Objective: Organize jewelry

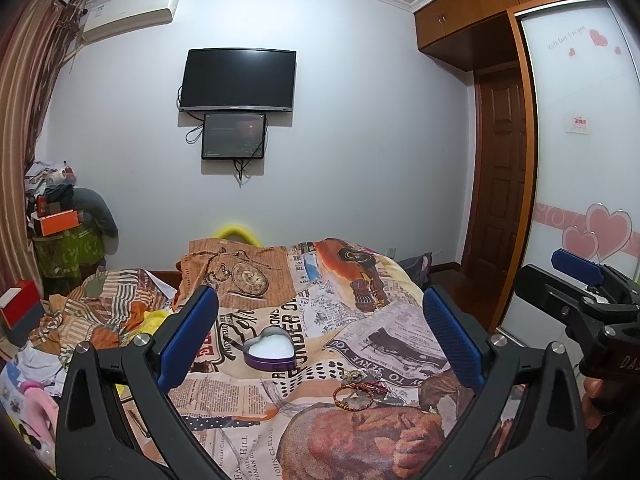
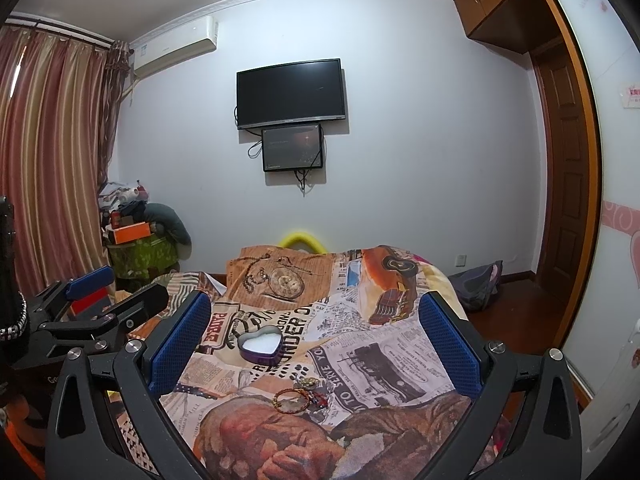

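Bed carries a newspaper-print quilt. Left gripper and right gripper hover above it, jaws spread wide, nothing held. Heart-shaped purple tin, white inside, sits lidless mid-quilt. Nearer, a red-and-gold braided bracelet lies touching a small tangle of jewelry.

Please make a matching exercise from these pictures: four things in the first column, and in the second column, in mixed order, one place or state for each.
Things:
1. heart-shaped tin
2. red cord bracelet
3. television
4. left gripper

Places or states:
A. mounted on the wall, screen dark
B. open, holding nothing
C. lid off, white inside, on the bedspread
D. lying nearer the camera than the tin, beside other small jewelry

Pairs: 1-C, 2-D, 3-A, 4-B
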### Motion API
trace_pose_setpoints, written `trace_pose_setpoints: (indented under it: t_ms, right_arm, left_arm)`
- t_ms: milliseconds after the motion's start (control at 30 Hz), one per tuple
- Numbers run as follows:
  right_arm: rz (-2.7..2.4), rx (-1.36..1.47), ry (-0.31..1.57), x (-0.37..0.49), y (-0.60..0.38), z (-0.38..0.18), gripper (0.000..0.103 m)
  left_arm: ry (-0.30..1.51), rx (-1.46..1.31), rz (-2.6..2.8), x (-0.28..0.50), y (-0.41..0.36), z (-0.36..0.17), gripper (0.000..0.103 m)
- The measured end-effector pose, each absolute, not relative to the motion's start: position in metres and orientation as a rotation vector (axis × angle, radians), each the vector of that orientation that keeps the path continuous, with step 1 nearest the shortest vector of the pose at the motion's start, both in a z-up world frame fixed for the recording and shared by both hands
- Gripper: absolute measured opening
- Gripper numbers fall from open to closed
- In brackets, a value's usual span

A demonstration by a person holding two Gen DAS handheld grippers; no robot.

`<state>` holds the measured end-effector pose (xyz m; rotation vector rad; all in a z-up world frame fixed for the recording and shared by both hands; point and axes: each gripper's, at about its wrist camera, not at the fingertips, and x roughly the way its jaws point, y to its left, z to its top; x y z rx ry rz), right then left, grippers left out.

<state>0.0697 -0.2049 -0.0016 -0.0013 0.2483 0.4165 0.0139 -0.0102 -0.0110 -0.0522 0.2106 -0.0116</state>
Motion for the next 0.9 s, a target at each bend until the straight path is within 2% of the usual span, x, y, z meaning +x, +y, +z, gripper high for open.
trace_pose_setpoints:
  t_ms: [900]
  right_arm:
    - [0.416,0.004,0.264,0.0718,-0.2054,-0.0025,0.103]
  left_arm:
    - [0.221,-0.061,-0.002,0.0177,-0.0059,-0.0130,0.103]
